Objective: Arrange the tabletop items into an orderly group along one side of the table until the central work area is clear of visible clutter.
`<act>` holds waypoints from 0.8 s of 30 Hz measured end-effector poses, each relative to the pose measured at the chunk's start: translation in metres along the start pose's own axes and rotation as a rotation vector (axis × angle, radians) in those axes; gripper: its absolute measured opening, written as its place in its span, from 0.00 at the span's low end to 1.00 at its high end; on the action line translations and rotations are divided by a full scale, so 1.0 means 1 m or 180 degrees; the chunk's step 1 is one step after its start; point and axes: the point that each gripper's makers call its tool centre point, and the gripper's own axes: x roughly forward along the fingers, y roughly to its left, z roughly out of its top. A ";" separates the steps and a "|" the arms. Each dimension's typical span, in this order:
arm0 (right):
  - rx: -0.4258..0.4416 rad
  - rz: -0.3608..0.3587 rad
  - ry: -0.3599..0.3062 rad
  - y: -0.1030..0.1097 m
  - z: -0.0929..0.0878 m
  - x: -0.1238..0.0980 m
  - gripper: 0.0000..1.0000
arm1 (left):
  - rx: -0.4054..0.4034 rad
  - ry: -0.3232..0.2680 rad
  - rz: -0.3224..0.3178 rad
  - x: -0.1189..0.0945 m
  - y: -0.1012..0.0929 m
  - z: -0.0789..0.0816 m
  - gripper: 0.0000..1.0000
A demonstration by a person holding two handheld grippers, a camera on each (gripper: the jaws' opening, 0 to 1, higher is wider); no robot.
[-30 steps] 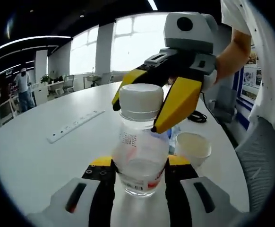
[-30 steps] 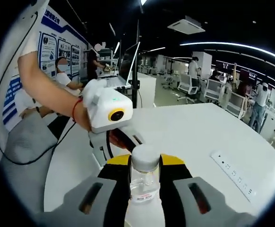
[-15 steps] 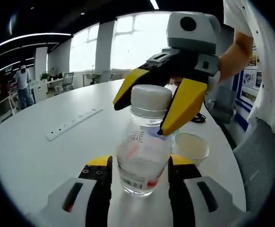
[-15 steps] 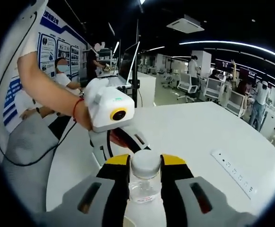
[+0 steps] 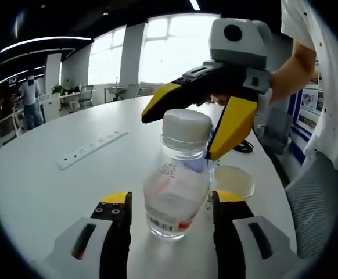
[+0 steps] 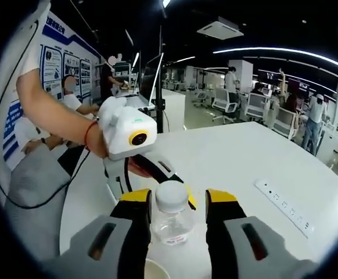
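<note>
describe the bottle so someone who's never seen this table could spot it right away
On the round white table, look between the two yellow-tipped grippers. The bottle stands there, clear plastic with a wide white cap, beside a low white cup. It is the one see-through upright thing.

bottle between both open tongs | cup beside | table left open

The left gripper points level, its fingers parted with gaps either side. The right gripper faces it from above, fingers spread wide, held by a bare forearm.
</note>
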 end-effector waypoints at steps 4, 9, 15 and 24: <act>0.0036 -0.0040 0.0016 -0.002 -0.002 -0.006 0.39 | -0.0036 0.0006 0.0010 -0.002 -0.001 0.001 0.60; 0.0081 -0.0111 0.0057 -0.007 -0.006 -0.014 0.43 | -0.0096 0.0034 0.0061 -0.004 -0.002 0.002 0.68; 0.0166 -0.0218 0.0124 -0.016 -0.013 -0.025 0.47 | -0.0178 0.0033 0.0126 -0.011 -0.003 0.004 0.73; 0.0318 -0.0376 0.0229 -0.029 -0.028 -0.043 0.55 | -0.0249 0.0076 0.0228 -0.021 -0.007 0.005 0.77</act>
